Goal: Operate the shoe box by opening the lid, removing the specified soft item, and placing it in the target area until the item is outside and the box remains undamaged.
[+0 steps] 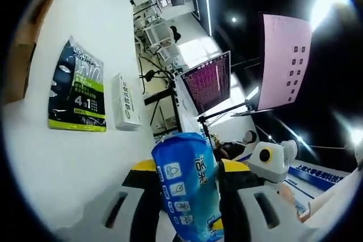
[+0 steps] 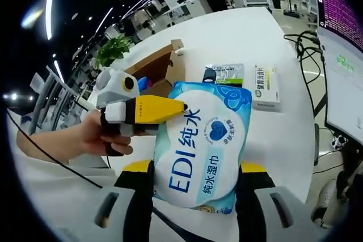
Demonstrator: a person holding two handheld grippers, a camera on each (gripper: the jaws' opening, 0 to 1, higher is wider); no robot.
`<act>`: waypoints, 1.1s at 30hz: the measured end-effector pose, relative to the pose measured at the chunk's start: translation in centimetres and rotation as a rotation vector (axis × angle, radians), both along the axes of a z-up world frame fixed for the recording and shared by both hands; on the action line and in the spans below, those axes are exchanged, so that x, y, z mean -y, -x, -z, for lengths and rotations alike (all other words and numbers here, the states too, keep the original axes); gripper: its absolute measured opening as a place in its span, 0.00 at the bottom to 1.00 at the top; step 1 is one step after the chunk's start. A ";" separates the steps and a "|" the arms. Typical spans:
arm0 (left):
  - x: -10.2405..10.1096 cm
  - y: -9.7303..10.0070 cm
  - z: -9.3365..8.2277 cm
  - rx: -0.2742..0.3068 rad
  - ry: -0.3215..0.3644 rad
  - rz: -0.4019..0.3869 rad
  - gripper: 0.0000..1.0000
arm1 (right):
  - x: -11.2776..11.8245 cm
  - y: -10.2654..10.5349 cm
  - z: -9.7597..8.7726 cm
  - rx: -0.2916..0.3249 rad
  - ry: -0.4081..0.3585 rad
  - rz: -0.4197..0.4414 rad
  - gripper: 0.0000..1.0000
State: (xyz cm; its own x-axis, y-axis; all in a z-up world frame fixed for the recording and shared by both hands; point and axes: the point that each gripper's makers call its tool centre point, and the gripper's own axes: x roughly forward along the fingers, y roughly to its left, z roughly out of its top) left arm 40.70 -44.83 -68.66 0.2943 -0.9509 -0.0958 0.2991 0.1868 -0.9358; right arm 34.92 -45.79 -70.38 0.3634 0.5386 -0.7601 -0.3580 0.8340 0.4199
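Note:
A blue and white wet wipes pack (image 2: 205,140) is up in the air above the white table (image 2: 283,140), flat side facing the right gripper view. My right gripper (image 2: 197,168) is shut on its lower end, one jaw on each side. From the left comes my left gripper (image 2: 170,109), held by a hand (image 2: 85,134), its yellow jaws closed on the pack's upper left corner. In the left gripper view the pack (image 1: 187,191) stands edge-on between the jaws of my left gripper (image 1: 188,168). The open cardboard shoe box (image 2: 156,69) lies behind on the table.
A dark green packet (image 2: 224,73) and a small white carton (image 2: 265,86) lie on the table past the pack, also seen as packet (image 1: 76,86) and carton (image 1: 126,103). A monitor (image 2: 343,55) and cables (image 2: 303,43) stand along the right edge.

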 end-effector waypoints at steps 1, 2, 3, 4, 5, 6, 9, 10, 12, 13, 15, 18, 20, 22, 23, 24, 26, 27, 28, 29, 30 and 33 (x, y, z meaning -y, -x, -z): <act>0.1 0.0 0.0 -0.002 -0.001 0.002 0.38 | 0.1 0.0 0.1 -0.004 -0.002 0.003 0.55; 0.3 0.0 0.2 -0.004 -0.001 0.004 0.38 | 0.3 -0.1 0.2 -0.006 -0.002 0.006 0.55; 0.5 -0.1 0.3 -0.008 0.000 0.004 0.38 | 0.4 -0.1 0.3 -0.008 -0.001 0.008 0.55; 0.6 -0.1 0.4 -0.009 -0.001 0.005 0.38 | 0.5 -0.1 0.4 -0.010 -0.001 0.008 0.55; 0.7 -0.2 0.6 -0.011 -0.001 0.005 0.38 | 0.6 -0.2 0.5 -0.016 -0.001 0.009 0.55; 0.8 -0.3 0.7 -0.014 -0.001 0.004 0.38 | 0.7 -0.3 0.6 -0.018 0.000 0.009 0.55; 1.0 -0.5 0.9 -0.019 0.000 0.003 0.38 | 1.0 -0.5 0.8 -0.026 0.002 0.008 0.55; 1.1 -0.6 1.0 -0.020 0.001 0.001 0.38 | 1.1 -0.6 0.9 -0.028 0.004 0.007 0.55; 1.3 -0.8 1.2 -0.022 0.002 -0.001 0.38 | 1.3 -0.8 1.0 -0.030 0.006 0.005 0.55; 1.3 -0.9 1.2 -0.022 0.003 -0.003 0.38 | 1.3 -0.9 1.1 -0.031 0.007 0.004 0.55; 1.6 -1.1 1.4 -0.026 0.004 -0.006 0.38 | 1.5 -1.1 1.3 -0.036 0.009 0.002 0.55; 1.8 -1.4 1.7 -0.027 0.003 -0.008 0.38 | 1.8 -1.3 1.6 -0.042 0.013 0.001 0.55; 2.0 -1.5 1.9 -0.033 0.003 -0.008 0.38 | 2.0 -1.4 1.8 -0.047 0.013 0.002 0.55; 2.2 -1.7 2.2 -0.043 0.002 -0.010 0.38 | 2.2 -1.6 2.0 -0.053 0.012 0.004 0.55; 2.2 -1.7 2.3 -0.052 0.002 -0.012 0.38 | 2.2 -1.7 2.1 -0.056 0.010 0.005 0.55; 2.3 -1.8 2.3 -0.056 0.002 -0.013 0.38 | 2.3 -1.7 2.2 -0.063 0.009 0.005 0.55; 2.4 -2.0 2.7 -0.064 0.002 -0.011 0.38 | 2.4 -1.9 2.4 -0.068 0.009 0.006 0.55; 2.4 -2.0 2.9 -0.068 0.003 -0.012 0.38 | 2.4 -1.9 2.5 -0.070 0.011 0.004 0.55; 2.5 -2.1 3.1 -0.074 0.004 -0.012 0.38 | 2.5 -2.0 2.7 -0.076 0.013 0.004 0.55; 2.6 -2.2 3.3 -0.079 0.004 -0.013 0.38 | 2.6 -2.0 2.8 -0.079 0.013 0.005 0.55; 2.7 -2.2 3.4 -0.082 0.004 -0.014 0.38 | 2.8 -2.1 3.0 -0.084 0.013 0.007 0.55; 3.1 -2.3 3.9 -0.089 0.001 -0.012 0.38 | 3.2 -2.1 3.5 -0.096 0.014 0.014 0.55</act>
State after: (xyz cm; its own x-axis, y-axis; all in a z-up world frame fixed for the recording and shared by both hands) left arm 43.03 -47.98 -72.55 0.2961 -0.9474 -0.1211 0.2127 0.1890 -0.9587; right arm 37.07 -48.98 -73.90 0.2963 0.5227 -0.7994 -0.3050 0.8449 0.4394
